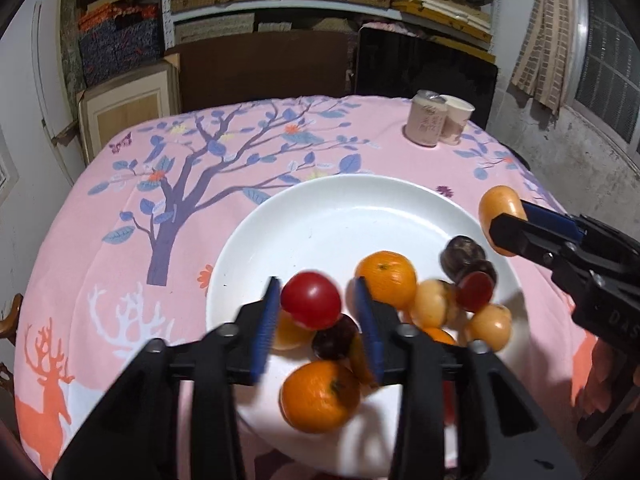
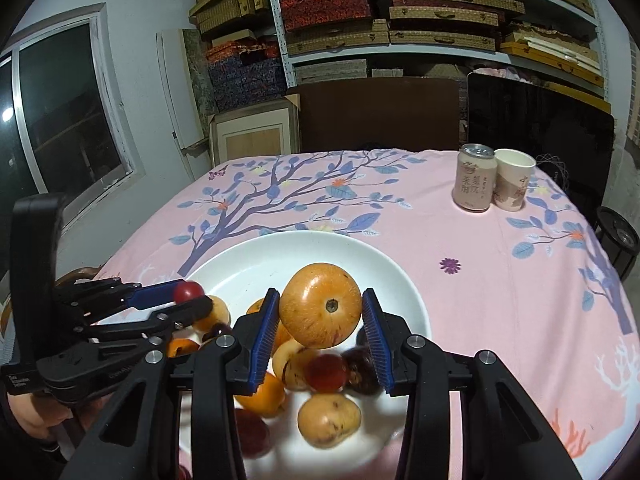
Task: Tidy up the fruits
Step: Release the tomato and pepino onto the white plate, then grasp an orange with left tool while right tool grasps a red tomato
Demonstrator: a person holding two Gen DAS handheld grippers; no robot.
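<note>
While both grippers hang over the plate, this is what shows:

Left gripper [image 1: 318, 330]: low in the middle of the left wrist view. Its blue fingers sit on each side of a small red tomato [image 1: 311, 300]. The picture is blurry, so I cannot tell if they squeeze it or just sit close.

Right gripper [image 2: 320, 334]: low in the middle of the right wrist view. Its fingers are clamped on a big round orange-yellow fruit [image 2: 320, 311], held up over the pile.

Plate [image 1: 320, 216]: white, in the middle of the frame, on the pink tablecloth [image 1: 120, 184].

Fruit pile [image 1: 400, 312]: in the near part of the plate, with oranges, pale yellow fruits and dark brown ones, all touching.

Can [image 2: 475, 183]: upper right of the right wrist view, standing up.

Paper cup [image 2: 512, 180]: just beside the can, on its right.

Shelves [image 2: 400, 20]: top of the frame, full of flat boxes.
</note>
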